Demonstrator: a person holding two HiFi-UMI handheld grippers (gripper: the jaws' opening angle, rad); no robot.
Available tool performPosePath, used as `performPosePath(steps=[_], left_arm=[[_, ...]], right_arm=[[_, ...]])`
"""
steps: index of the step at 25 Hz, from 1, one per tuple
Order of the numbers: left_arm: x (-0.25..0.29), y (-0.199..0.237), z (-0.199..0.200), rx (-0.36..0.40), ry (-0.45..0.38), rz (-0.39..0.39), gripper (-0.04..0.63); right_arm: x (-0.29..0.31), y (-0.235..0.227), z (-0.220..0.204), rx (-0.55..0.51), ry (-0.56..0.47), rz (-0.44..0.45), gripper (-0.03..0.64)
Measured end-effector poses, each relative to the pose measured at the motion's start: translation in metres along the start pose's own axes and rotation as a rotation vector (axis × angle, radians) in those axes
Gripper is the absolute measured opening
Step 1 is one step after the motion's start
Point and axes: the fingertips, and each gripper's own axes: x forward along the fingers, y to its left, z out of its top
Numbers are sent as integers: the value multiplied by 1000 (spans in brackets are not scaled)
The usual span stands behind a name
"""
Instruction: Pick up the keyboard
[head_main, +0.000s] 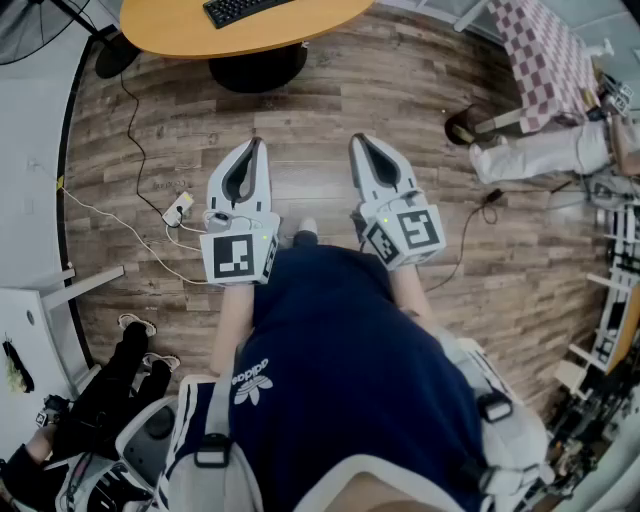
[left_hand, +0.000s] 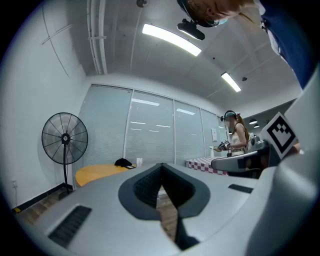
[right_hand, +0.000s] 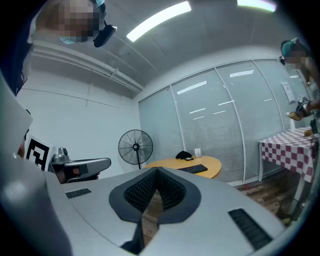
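The black keyboard (head_main: 245, 10) lies on a round yellow table (head_main: 190, 30) at the far edge of the head view. In the right gripper view the keyboard (right_hand: 194, 169) sits on that table (right_hand: 212, 162) some way beyond the jaws. My left gripper (head_main: 257, 143) and right gripper (head_main: 358, 140) are held side by side over the wooden floor, well short of the table. Both are shut with nothing between the jaws. The left gripper (left_hand: 161, 165) faces the table's left part (left_hand: 97, 173). The right gripper (right_hand: 156, 170) points toward the keyboard.
A standing fan (right_hand: 135, 147) is left of the table, with its base (head_main: 115, 55) on the floor. A black cap (right_hand: 184, 155) lies on the table. Cables and a power strip (head_main: 178, 208) trail at the left. A checked table (head_main: 550, 50) and a seated person (head_main: 540, 155) are at the right.
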Motion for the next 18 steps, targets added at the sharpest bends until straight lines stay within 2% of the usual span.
performPosePath(steps=[5,9,18], left_arm=[[2,1,-4,24,10,-2,3],[5,3,-10,44,49,9,3],[21,-7,-13,44,37,-16,3]], right_arm=[[3,-1,-2,-4,5,8,2],[3,-5,-4,-7,8,8,3],[1,-22,0,-9,-14,20,3]])
